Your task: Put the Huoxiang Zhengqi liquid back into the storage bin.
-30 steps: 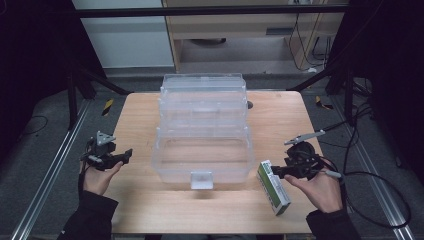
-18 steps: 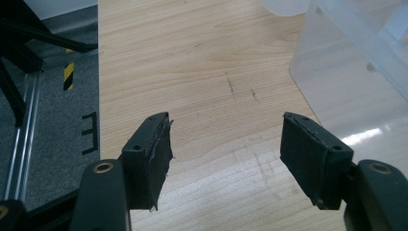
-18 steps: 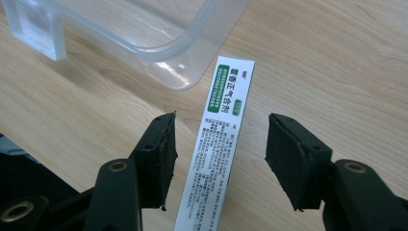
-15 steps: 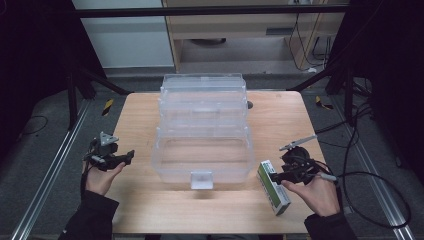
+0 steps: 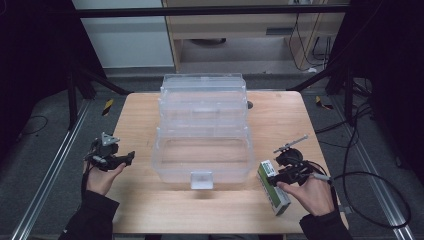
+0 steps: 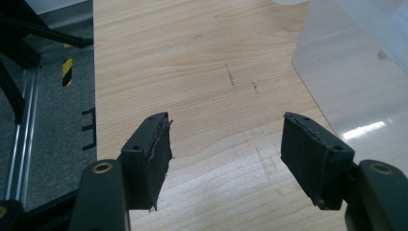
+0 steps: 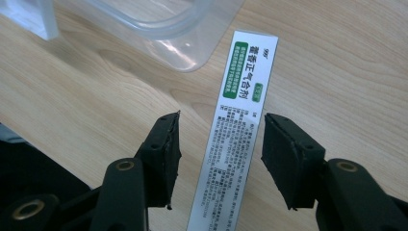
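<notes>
A long white and green carton point(image 5: 278, 198) lies flat on the wooden table point(image 5: 280, 115), at the front right. My right gripper point(image 5: 276, 176) reaches over its far end. In the right gripper view the carton point(image 7: 245, 96) runs between the two pads point(image 7: 166, 149) with a gap on each side. The right gripper point(image 7: 219, 149) is open, and its jaws have just been closing around the carton. My left gripper point(image 5: 129, 157) hovers at the table's left edge. It stands open point(image 6: 226, 149) over bare wood with nothing between its pads.
A big clear plastic tiered box point(image 5: 202, 130) stands open in the middle of the table, with its latch facing the front edge. Its corner point(image 7: 168, 24) lies just beyond the carton, and its side wall point(image 6: 356, 72) is right of the left gripper. Cables trail on the floor at the right.
The right gripper has edged slightly towards the carton and its jaws stand a little narrower around it. The left hand and the clear box have stayed put.
</notes>
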Action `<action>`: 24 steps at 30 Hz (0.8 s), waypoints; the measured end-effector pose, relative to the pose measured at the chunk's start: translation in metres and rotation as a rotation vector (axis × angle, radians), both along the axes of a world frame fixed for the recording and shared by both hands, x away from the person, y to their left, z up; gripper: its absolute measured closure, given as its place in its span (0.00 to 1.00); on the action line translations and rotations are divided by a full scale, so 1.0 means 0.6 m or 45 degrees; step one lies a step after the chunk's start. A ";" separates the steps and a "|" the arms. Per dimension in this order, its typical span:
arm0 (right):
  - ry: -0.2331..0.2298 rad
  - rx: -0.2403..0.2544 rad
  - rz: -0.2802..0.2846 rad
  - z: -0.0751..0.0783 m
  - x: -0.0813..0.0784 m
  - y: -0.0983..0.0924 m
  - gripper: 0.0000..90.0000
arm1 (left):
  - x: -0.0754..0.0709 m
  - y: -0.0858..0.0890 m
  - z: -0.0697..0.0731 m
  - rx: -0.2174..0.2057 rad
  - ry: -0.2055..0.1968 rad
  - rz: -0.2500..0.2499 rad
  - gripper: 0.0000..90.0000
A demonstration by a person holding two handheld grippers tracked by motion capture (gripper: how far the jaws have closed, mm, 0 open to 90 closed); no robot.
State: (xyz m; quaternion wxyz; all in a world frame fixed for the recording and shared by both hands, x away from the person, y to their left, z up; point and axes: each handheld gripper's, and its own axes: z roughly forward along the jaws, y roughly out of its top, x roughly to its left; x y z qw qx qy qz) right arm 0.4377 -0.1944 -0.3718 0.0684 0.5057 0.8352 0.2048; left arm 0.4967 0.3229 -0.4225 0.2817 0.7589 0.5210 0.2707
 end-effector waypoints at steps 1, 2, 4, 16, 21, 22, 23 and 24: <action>0.004 0.000 0.001 -0.001 0.001 0.000 0.54 | 0.000 0.000 0.000 -0.001 0.000 0.000 0.38; 0.007 -0.002 -0.003 -0.001 0.001 0.001 0.54 | 0.000 0.000 0.000 -0.003 0.000 0.002 0.38; 0.016 -0.001 0.001 -0.003 0.002 0.001 0.54 | 0.000 0.000 -0.001 -0.004 0.003 0.002 0.38; 0.066 -0.040 -0.003 -0.018 0.009 0.004 0.57 | 0.002 -0.004 -0.005 0.004 0.016 -0.005 0.38; 0.085 -0.047 -0.018 -0.022 0.011 0.003 0.58 | 0.002 -0.004 -0.006 0.007 0.019 -0.008 0.38; 0.084 -0.051 -0.014 -0.023 0.012 0.003 0.58 | 0.003 -0.004 -0.007 0.008 0.021 -0.009 0.38; 0.085 -0.051 -0.012 -0.024 0.012 0.002 0.58 | 0.003 -0.005 -0.007 0.009 0.022 -0.010 0.38; 0.085 -0.053 -0.014 -0.025 0.013 0.002 0.58 | 0.003 -0.005 -0.007 0.009 0.022 -0.011 0.37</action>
